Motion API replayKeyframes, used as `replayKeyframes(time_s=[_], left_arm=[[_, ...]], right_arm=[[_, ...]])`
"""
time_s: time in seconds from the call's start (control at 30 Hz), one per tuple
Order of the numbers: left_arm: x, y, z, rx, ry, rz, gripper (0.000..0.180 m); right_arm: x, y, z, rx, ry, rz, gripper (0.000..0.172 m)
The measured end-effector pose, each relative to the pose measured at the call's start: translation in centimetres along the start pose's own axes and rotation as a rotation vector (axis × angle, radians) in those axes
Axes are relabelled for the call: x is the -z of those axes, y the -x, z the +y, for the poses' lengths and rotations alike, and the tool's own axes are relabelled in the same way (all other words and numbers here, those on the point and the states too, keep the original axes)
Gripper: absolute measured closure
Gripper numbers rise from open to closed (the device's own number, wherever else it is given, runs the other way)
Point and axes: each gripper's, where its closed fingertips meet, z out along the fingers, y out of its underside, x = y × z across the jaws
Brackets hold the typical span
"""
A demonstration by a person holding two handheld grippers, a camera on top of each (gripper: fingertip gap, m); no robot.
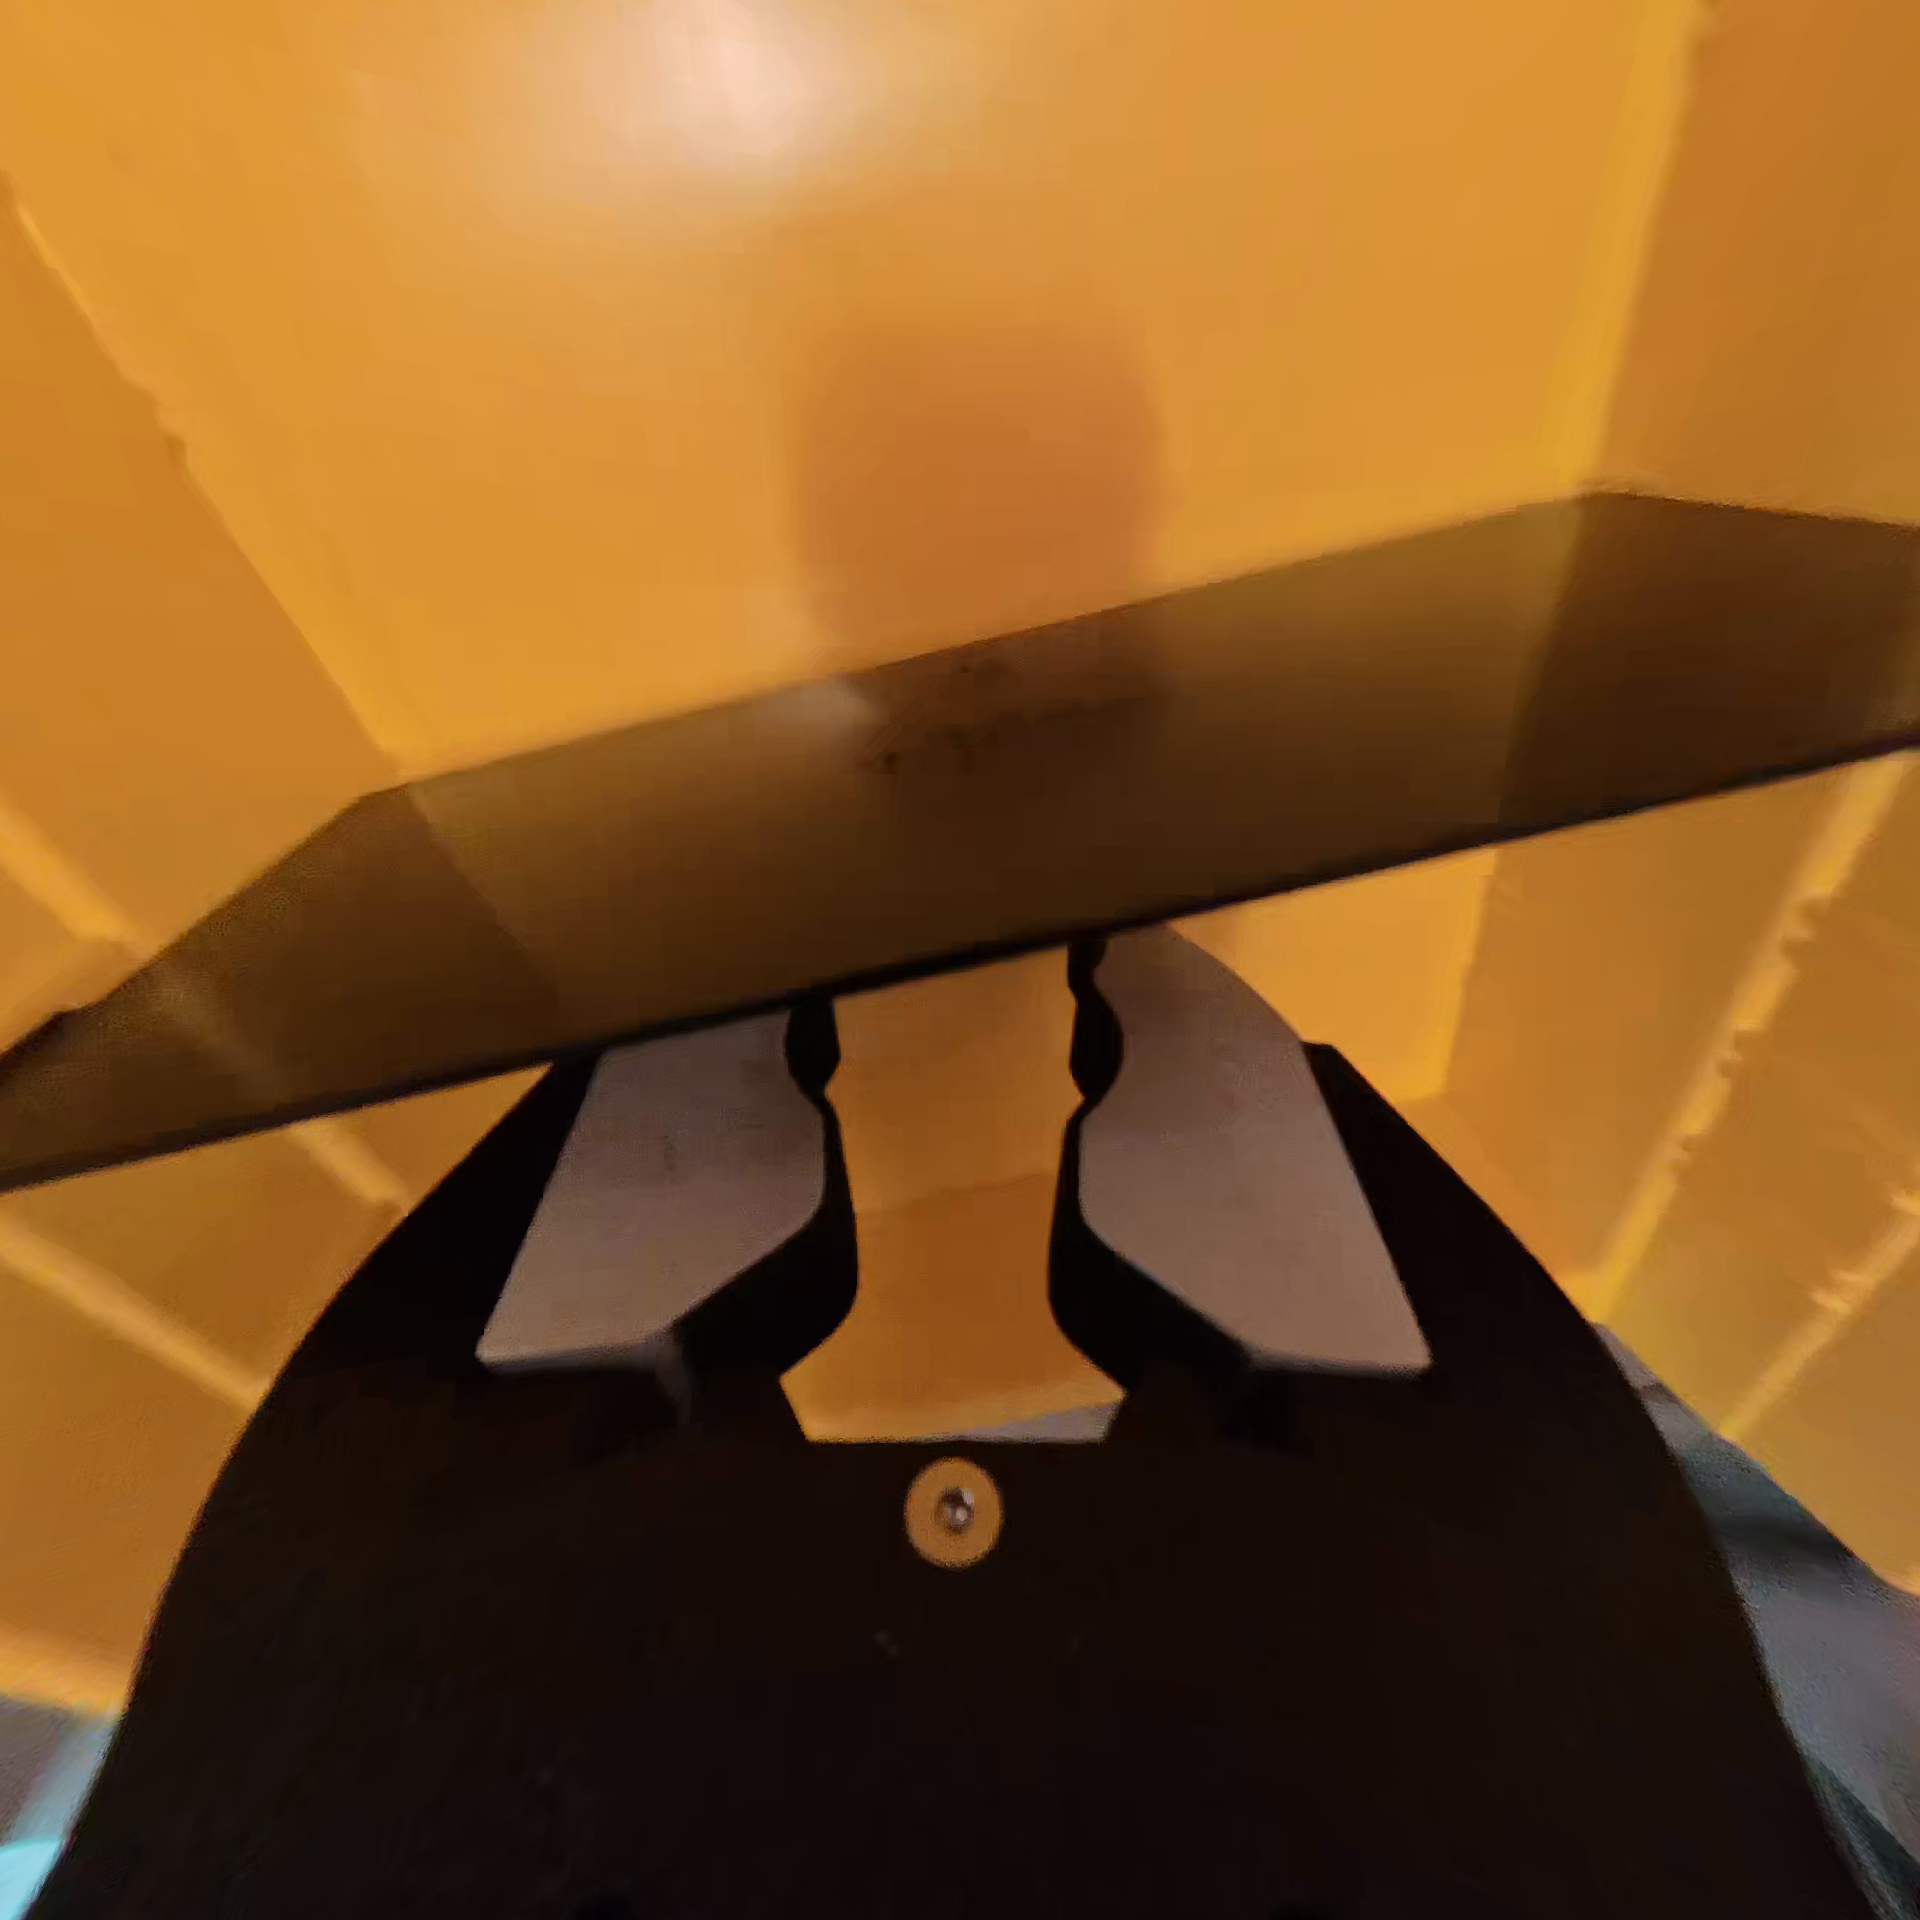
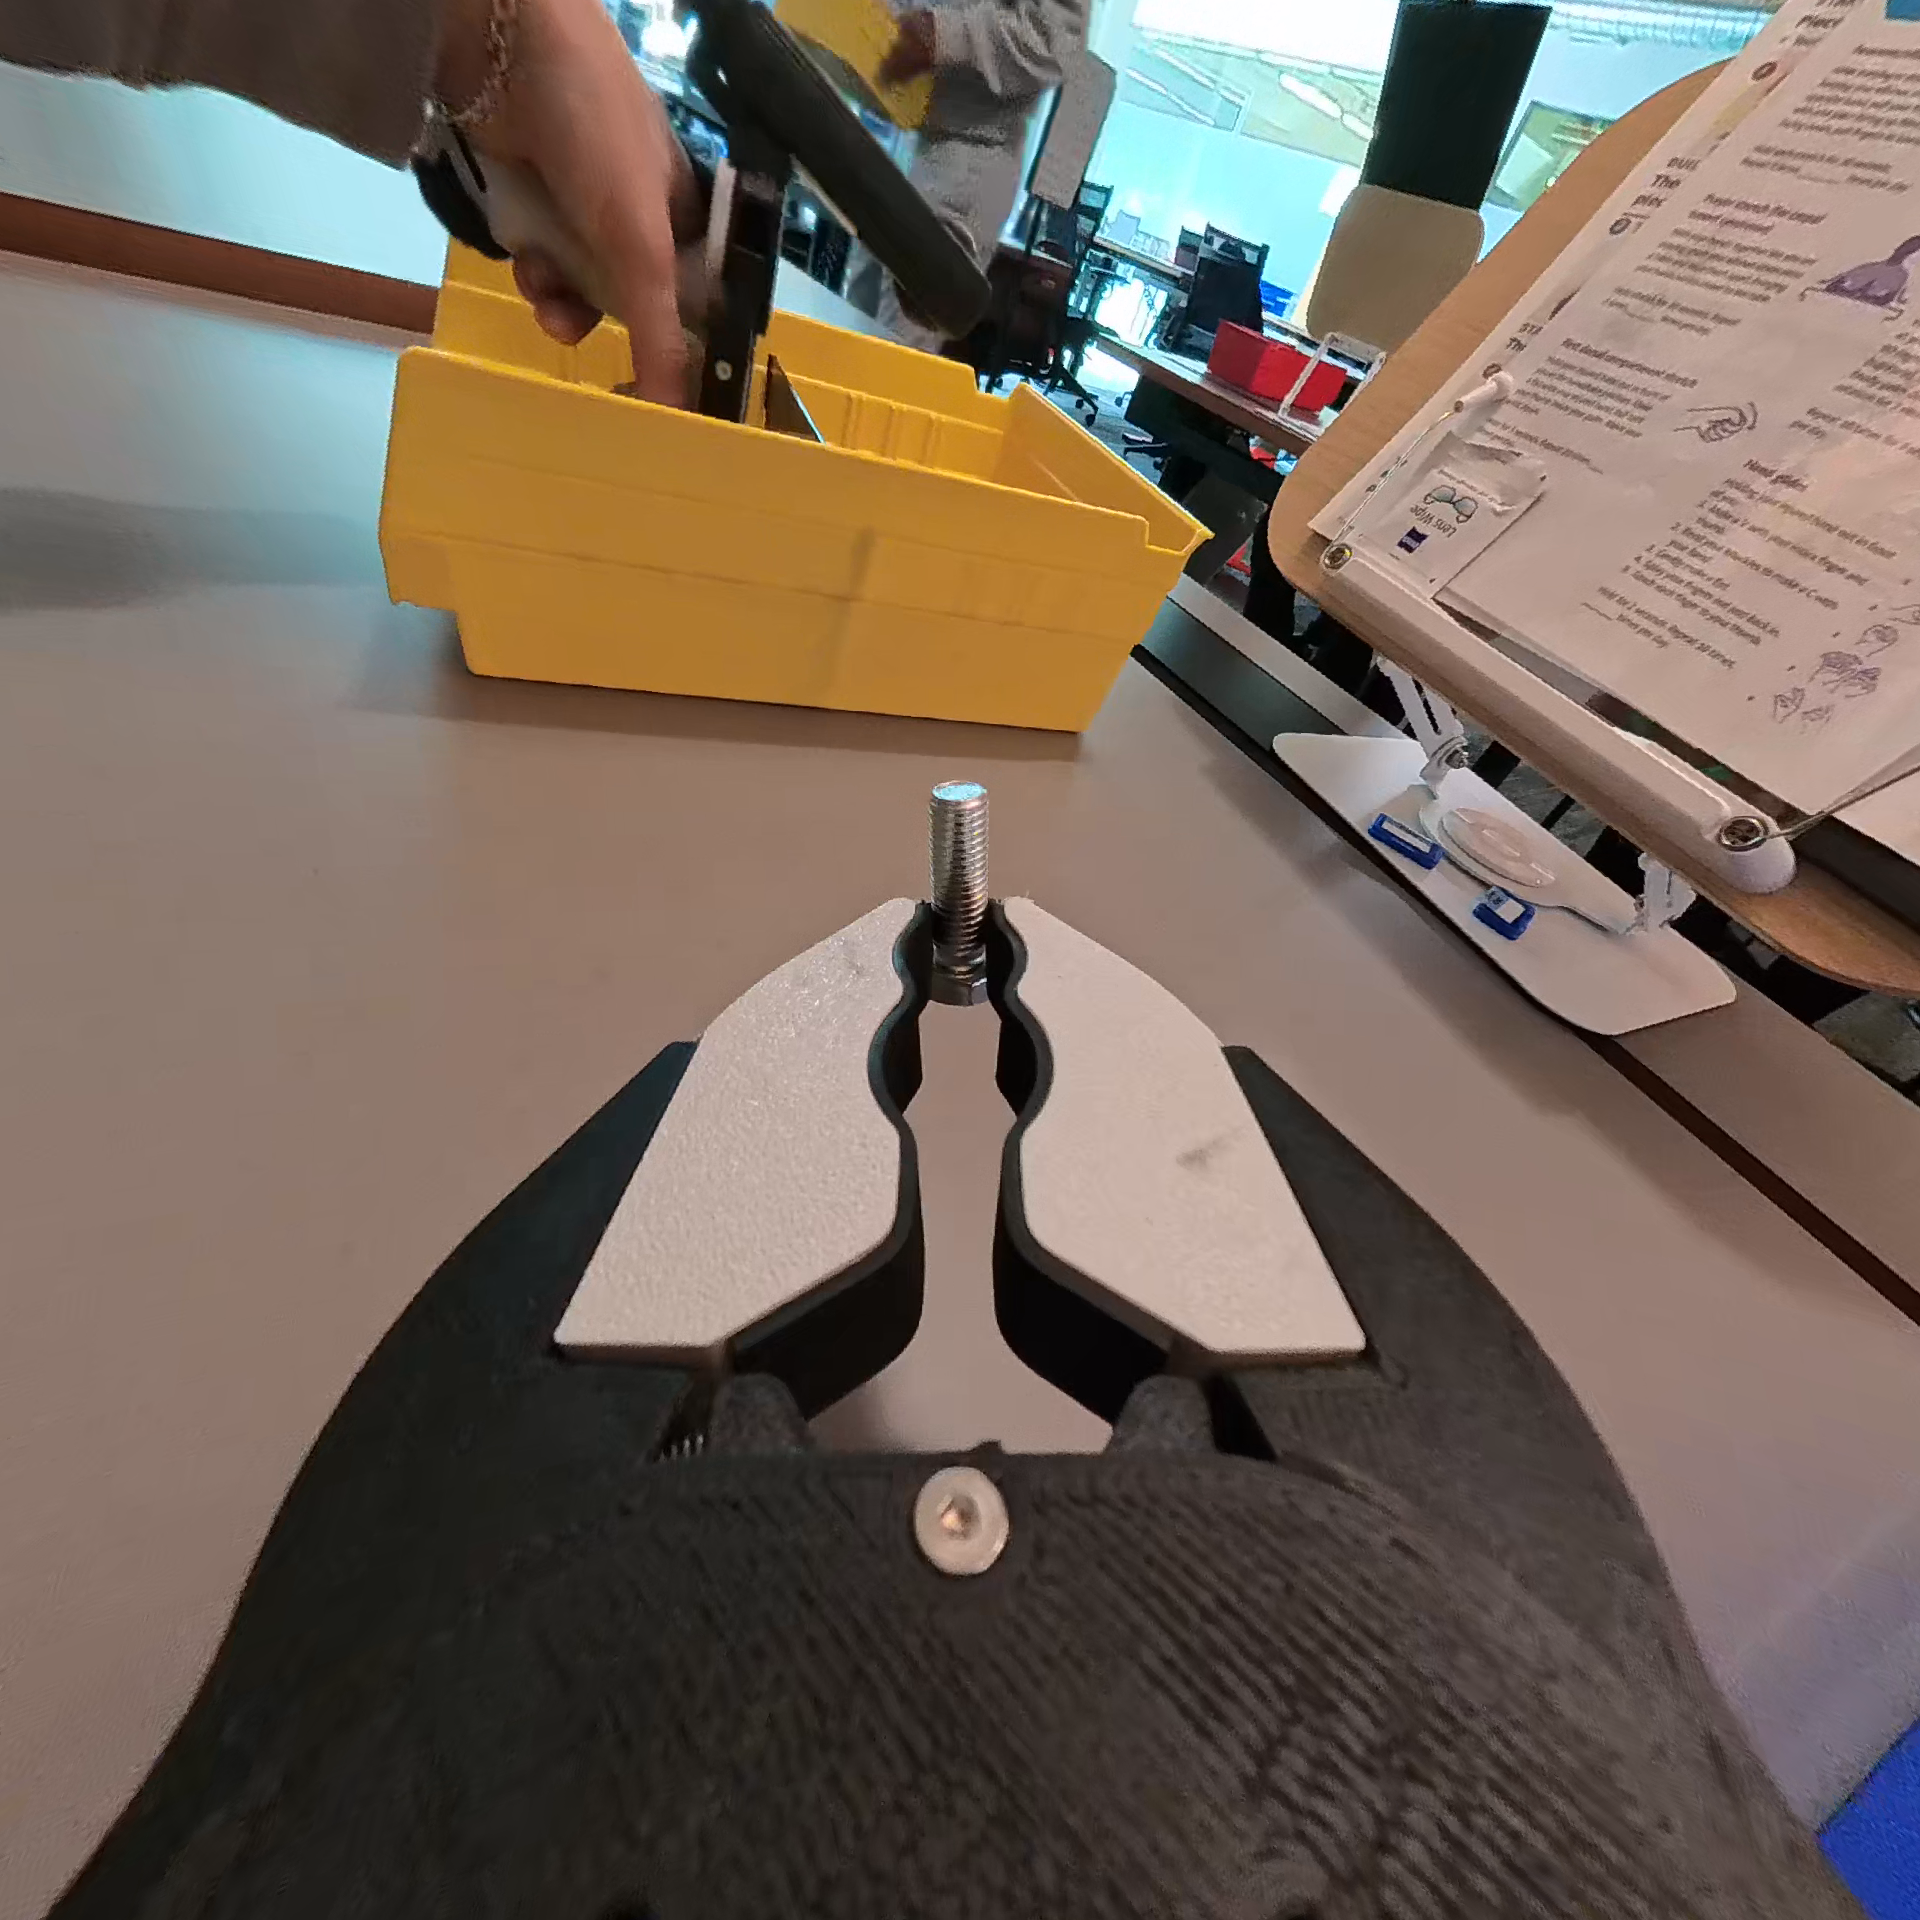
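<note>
R gripper (image 2: 958, 935) is clamping a silver threaded bolt (image 2: 958, 868), pads pressing on both sides of the lower shank right at the head, threaded end sticking out fwd past the fingertips. It's hovering over the grey table (image 2: 312, 935), well apart from the yellow bin (image 2: 727, 582) up ahead.

L gripper (image 1: 951, 987) is sitting down inside that bin, yellow walls (image 1: 312, 416) all around. Fingers are standing apart at a moderate gap w/ nothing between the pads that I can see. A dark flat divider panel (image 1: 1039, 810) is cutting across the view, tilted, and it's covering the fingertips, so whether the tips are touching it I can't tell. View's blurry too.

From the R view, a hand (image 2: 582, 229) is gripping the L gripper (image 2: 732, 343), which is dipping into the bin's back part, just beside a brownish divider (image 2: 795, 416). A 2nd person in grey is standing way back, holding something yellow. A wooden document stand w/ printed sheets (image 2: 1662, 416) is sitting at the R edge on its white base (image 2: 1507, 904).

Risks, as I'm judging it: the bolt is being held only near the head, so a bump on the long free end could lever it and twist it out of the pads. In the bin, the L fingertips are working blind behind that panel; they could be snagging or tipping it, and the bin itself could be sliding on the smooth table if pushed sideways.
</note>
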Motion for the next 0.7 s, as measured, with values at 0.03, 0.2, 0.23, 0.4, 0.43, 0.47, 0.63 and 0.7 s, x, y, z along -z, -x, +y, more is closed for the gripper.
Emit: replayKeyframes(time_s=[0.03, 0.2, 0.23, 0.4, 0.43, 0.47, 0.63, 0.7], left_arm=[[0.4, 0.4, -0.1, -0.005, -0.006, -0.047, 0.141], [3.4, 1.8, -1.9, 0.091, -0.148, -0.124, 0.141], [3.5, 2.2, -2.1, 0.114, -0.162, -0.133, 0.14], [2.0, 2.7, -0.6, 0.206, -0.079, -0.102, 0.143], [1.5, 2.9, 0.2, 0.213, -0.031, -0.115, 0.143], [1.1, 3.3, 1.0, 0.212, 0.008, -0.143, 0.142], [-0.4, 2.6, 1.5, 0.244, 0.006, -0.079, 0.151], [-0.4, 2.7, 1.6, 0.236, 0.001, -0.09, 0.157]], right_arm=[[0.0, -0.1, 0.0, -0.003, -0.001, 0.001, 0.163], [0.2, -0.4, 0.0, -0.008, -0.004, 0.01, 0.163], [0.2, -0.4, -0.1, -0.008, -0.005, 0.012, 0.163], [0.1, -0.3, 0.1, 0.008, 0.004, 0.009, 0.163], [0.1, -0.3, 0.1, 0.014, 0.006, 0.009, 0.163], [0.1, -0.2, 0.1, 0.017, 0.007, 0.007, 0.163], [0.1, 0.0, 0.1, 0.019, 0.006, -0.001, 0.162], [0.0, 0.1, 0.2, 0.023, 0.011, -0.001, 0.162]])
